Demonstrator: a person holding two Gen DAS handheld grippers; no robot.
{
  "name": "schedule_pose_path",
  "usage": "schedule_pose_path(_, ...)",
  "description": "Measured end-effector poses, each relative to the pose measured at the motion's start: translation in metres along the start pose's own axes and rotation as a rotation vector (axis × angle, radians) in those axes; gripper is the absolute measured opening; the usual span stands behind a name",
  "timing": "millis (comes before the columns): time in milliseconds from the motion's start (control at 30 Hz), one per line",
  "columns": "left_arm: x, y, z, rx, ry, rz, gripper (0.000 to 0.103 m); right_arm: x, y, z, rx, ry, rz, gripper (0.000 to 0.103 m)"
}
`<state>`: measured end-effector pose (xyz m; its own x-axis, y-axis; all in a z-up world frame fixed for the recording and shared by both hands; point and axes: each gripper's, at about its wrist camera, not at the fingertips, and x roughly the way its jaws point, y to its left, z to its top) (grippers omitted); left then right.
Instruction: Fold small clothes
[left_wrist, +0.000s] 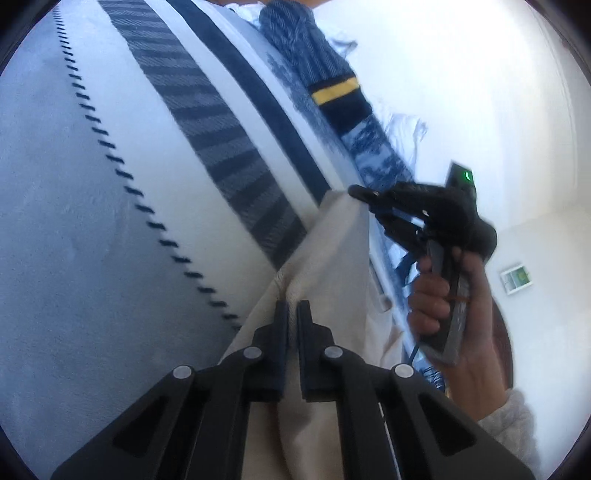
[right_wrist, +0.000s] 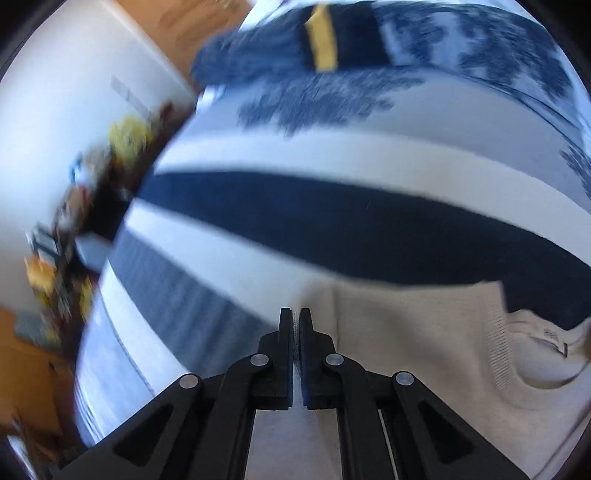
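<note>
Item: cream garment (left_wrist: 332, 258), knitted, ribbed neckline with a small sewn-in label (right_wrist: 554, 341); label writing too blurred to read. Position: lifted off a blue-and-white striped cloth (left_wrist: 147, 184), stretched between both tools.

Left hand-held gripper (left_wrist: 292, 314): jaws closed on a near edge of the cream garment.

Right hand-held gripper (right_wrist: 295, 321): jaws pinched on another edge of the same garment; in the left wrist view it is gripped by a bare hand (left_wrist: 454, 295), with a green light on its body.

Far side: dark blue knit piece with a yellow band (left_wrist: 334, 90), lying on the striped cloth.
</note>
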<state>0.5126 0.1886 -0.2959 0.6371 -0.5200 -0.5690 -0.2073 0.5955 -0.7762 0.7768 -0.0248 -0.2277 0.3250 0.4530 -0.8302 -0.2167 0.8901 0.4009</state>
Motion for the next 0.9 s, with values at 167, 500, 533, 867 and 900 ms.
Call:
schedule_pose_path(167, 0.019, 0.023, 0.0, -0.073, 0.062, 0.117, 0.009, 0.046, -0.002, -0.003, 0.017, 0.09, -0.078, 0.003)
schedule_pose_path(500, -0.013, -0.034, -0.013, 0.158, -0.033, 0.196, 0.04, -0.106, -0.027, -0.101, 0.012, -0.053, 0.054, 0.081)
schedule_pose_path(533, -0.019, -0.046, -0.02, 0.198, -0.03, 0.186, 0.043, -0.129, -0.037, -0.126, 0.029, -0.065, 0.067, 0.081)
schedule_pose_path(867, -0.082, -0.066, -0.13, 0.309, 0.081, 0.251, 0.053, -0.217, -0.162, -0.396, 0.398, -0.107, 0.019, 0.062)
schedule_pose_path(900, -0.096, -0.064, -0.147, 0.337, 0.069, 0.281, 0.053, -0.21, -0.17, -0.409, 0.435, -0.094, 0.032, 0.048)
